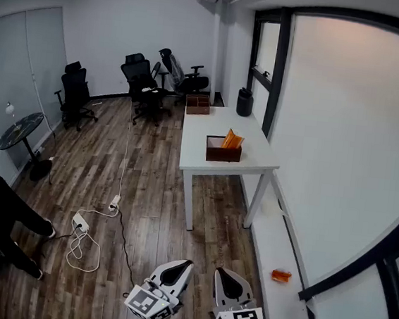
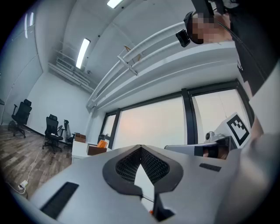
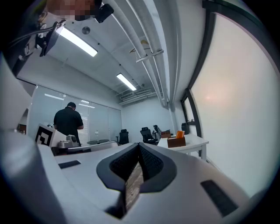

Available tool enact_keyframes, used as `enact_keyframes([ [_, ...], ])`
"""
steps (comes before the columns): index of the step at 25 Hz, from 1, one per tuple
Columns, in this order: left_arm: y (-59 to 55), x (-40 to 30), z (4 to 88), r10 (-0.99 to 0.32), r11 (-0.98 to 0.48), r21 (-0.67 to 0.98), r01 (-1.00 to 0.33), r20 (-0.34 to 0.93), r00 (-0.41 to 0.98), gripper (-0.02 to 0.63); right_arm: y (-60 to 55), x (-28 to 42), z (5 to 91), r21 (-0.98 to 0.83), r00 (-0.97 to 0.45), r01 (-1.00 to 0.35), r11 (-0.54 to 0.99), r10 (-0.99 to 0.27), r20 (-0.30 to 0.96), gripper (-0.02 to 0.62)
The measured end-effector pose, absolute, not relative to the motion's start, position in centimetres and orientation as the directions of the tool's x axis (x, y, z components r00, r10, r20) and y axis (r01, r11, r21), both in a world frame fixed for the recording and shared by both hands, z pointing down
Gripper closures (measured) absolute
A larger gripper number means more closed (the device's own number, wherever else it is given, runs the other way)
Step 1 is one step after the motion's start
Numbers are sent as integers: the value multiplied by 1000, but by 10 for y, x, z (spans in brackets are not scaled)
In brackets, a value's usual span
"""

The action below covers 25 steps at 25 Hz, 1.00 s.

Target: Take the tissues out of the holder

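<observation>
Both tools are closed on nothing. The left tool (image 2: 141,148) has its tips meeting with only daylight showing below them, and the right tool (image 3: 140,146) is pinched fully together. I'm standing well back from the white desk (image 1: 249,160), where the brown box-shaped holder (image 1: 221,152) sits near the front edge with orange tissues (image 1: 233,139) sticking up out of it. I judge the tissues to be light, soft and easy to tear. I'd open one tool, pinch the exposed top edge and pull straight up. The holder may lift with them, so the other tool could steady its rim.
</observation>
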<state>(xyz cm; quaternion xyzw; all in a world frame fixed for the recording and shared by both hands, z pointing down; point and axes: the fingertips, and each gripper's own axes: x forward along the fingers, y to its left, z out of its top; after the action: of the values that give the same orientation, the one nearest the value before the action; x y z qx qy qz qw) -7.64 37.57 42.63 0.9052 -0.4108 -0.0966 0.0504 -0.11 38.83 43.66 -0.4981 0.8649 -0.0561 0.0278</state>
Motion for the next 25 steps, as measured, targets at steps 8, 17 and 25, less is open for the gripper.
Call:
enact_keyframes([
  [8,383,-66,430,-760,-650,173,-740,-132,637,601,393,10,443,-165,-518,-844,510,-856,6,591],
  [17,392,-65,424,-767,-641,151,-753,-158,621,601,398,12,436,-154,-563,-814,560,-826,-26,589],
  [25,355,-60,425,-760,-650,149,-746,-163,630,601,363,17,436,-164,-562,-813,559,-826,-33,589],
])
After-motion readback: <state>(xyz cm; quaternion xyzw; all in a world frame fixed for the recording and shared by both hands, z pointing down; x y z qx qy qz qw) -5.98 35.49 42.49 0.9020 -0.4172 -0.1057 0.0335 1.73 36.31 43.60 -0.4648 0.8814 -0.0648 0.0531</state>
